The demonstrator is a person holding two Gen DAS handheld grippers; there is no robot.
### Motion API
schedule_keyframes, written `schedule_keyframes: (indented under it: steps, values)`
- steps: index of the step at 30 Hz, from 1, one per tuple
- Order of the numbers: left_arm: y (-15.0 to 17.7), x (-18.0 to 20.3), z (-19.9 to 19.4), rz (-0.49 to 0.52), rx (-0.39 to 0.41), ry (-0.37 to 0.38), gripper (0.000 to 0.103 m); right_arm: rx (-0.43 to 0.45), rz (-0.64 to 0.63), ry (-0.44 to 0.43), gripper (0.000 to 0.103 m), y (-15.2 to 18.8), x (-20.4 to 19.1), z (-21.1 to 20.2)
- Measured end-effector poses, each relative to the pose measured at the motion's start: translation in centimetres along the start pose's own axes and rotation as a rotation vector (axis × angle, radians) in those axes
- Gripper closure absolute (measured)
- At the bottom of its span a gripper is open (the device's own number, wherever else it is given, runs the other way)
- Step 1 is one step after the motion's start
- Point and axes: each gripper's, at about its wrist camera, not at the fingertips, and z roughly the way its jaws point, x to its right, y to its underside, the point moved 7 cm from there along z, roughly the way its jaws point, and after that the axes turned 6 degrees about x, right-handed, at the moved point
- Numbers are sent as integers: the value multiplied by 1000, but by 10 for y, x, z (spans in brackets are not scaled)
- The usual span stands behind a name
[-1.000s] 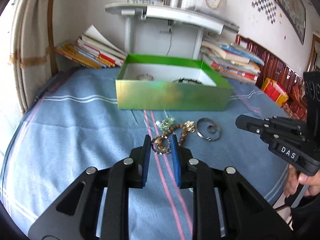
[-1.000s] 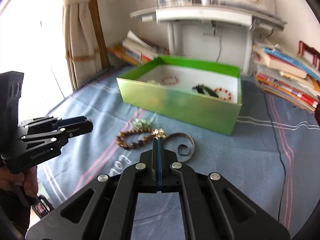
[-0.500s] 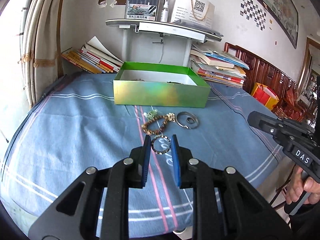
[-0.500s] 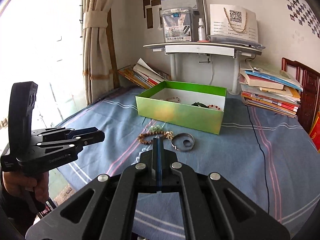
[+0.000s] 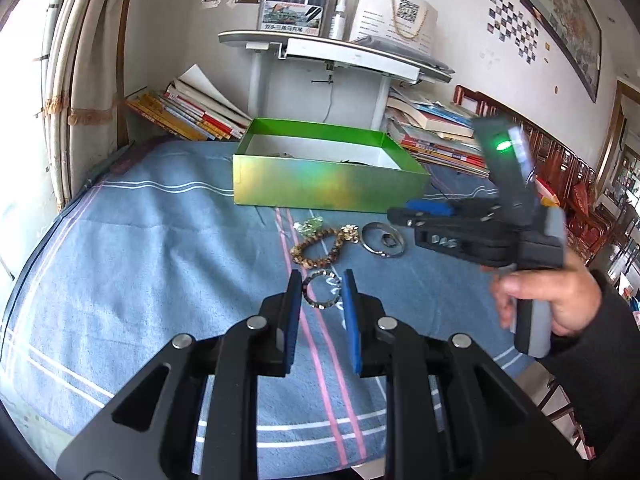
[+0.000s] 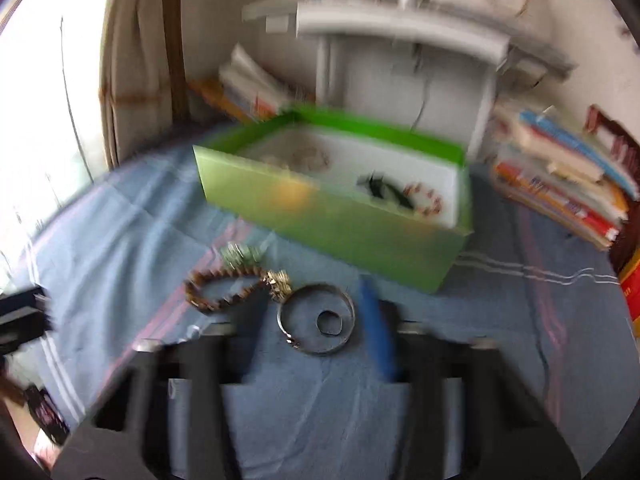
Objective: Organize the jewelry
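On right gripper [image 5: 400, 212], "DAS"; jaws apart

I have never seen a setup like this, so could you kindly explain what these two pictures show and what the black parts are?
There is no robot here. A person holds a hand-held grasping tool in each hand, and a fisheye camera on each looks forward along its two fingers.

One picture comes from the left tool. Its jaws are open around a small beaded bracelet, which lies on the blue cloth. The right tool, held in the person's hand, shows at the side.

The other picture, blurred by motion, comes from the right tool. Its jaws are open over a silver bangle with a small ring inside it.

Beside these lies a brown bead bracelet. Behind stands an open green box that already holds some jewelry.
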Motion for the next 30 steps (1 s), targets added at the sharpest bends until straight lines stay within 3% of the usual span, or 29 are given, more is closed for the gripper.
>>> schedule_keyframes:
  steps: [8,22,27,30]
  values:
    - [-4,-13,19,-21,-20,-1,83,-84,13,17,81,19,2,30]
    - [-3,-11,32,-23,-41,10,83,-120,67,23,84,22,13,37]
    - [-6,-11,26,-20,-31,1,83,-34,76,14,84,13,7,9]
    - [-7,-9,21,-15,-22,-2,83,55,78,0,84,7,-4,-36]
